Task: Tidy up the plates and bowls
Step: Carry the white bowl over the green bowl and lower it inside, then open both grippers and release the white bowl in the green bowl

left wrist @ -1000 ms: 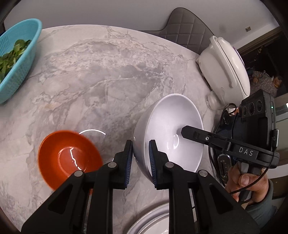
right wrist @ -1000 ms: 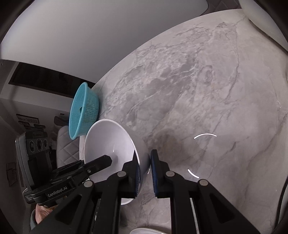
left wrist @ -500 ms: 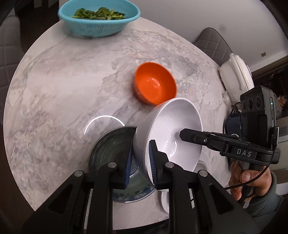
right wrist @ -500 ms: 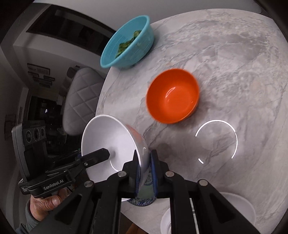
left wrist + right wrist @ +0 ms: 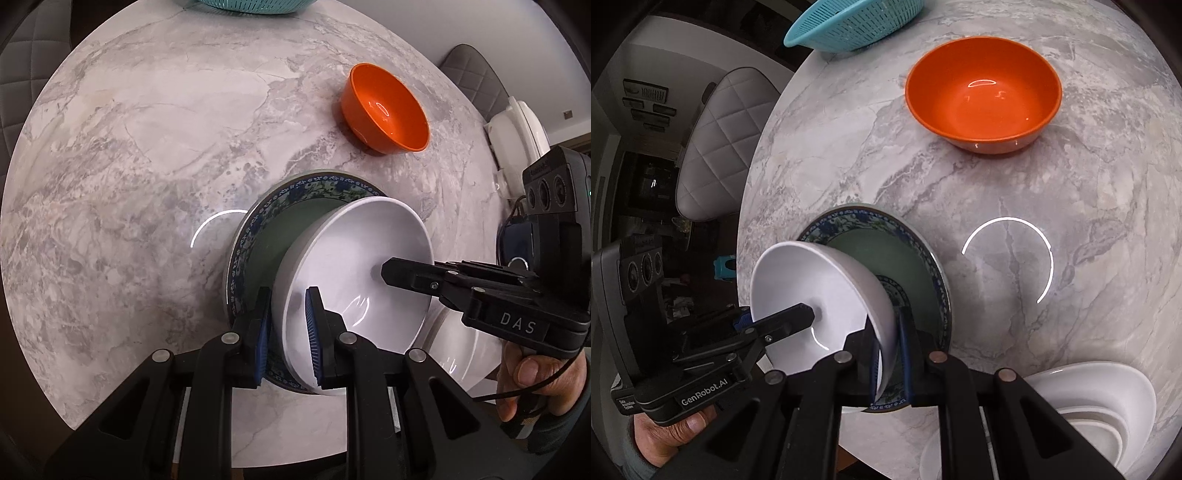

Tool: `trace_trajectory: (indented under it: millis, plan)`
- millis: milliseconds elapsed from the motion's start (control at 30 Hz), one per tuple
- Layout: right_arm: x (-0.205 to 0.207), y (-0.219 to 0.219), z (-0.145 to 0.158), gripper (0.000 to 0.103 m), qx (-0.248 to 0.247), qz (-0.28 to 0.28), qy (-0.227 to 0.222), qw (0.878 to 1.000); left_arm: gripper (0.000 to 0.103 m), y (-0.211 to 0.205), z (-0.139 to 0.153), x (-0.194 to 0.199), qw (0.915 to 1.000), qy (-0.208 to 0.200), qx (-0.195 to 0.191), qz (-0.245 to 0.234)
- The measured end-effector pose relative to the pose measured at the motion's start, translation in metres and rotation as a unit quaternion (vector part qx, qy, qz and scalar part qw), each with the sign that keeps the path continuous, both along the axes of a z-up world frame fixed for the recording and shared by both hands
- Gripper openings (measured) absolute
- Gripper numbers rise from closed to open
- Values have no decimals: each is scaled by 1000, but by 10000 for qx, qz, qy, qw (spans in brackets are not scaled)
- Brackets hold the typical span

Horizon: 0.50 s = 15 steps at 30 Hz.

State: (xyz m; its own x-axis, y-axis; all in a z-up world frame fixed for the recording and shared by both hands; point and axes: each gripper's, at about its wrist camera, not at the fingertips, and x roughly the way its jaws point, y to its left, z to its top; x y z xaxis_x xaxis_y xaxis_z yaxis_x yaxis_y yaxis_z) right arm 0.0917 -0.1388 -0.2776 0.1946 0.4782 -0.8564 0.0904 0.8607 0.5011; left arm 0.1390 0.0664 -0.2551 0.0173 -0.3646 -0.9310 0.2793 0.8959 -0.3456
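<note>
You are holding the white bowl [image 5: 354, 273] over the patterned plate [image 5: 266, 236], both hand-held grippers clamped on its rim; next, lowering it level onto the plate.

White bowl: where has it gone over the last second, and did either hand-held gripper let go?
Both grippers carried the white bowl across the marble table, past the orange bowl, to above the green patterned plate. Neither released: the left hand-held gripper and right hand-held gripper stay clamped on opposite rims. The orange bowl and teal colander look unmoved.
</note>
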Motion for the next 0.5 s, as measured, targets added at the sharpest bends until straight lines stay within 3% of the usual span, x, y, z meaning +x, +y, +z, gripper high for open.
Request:
trace_trajectory:
  millis: [100,200,267,500]
  plan:
    - [2,2,-2,12,-167,46,2,9998,19,-3,-6,7,10000,-2,51,41]
    - [5,7,-4,12,-469,141,-32,9988,28,-9,-7,9,9999,-100,68,-5]
    - [7,6,-7,12,-441,140,8,9989,52,-13,-4,11,9999,-161,-17,-19]
    - [7,11,-7,10,-597,285,-31,9978,76,-16,11,7,9990,-336,-273,95]
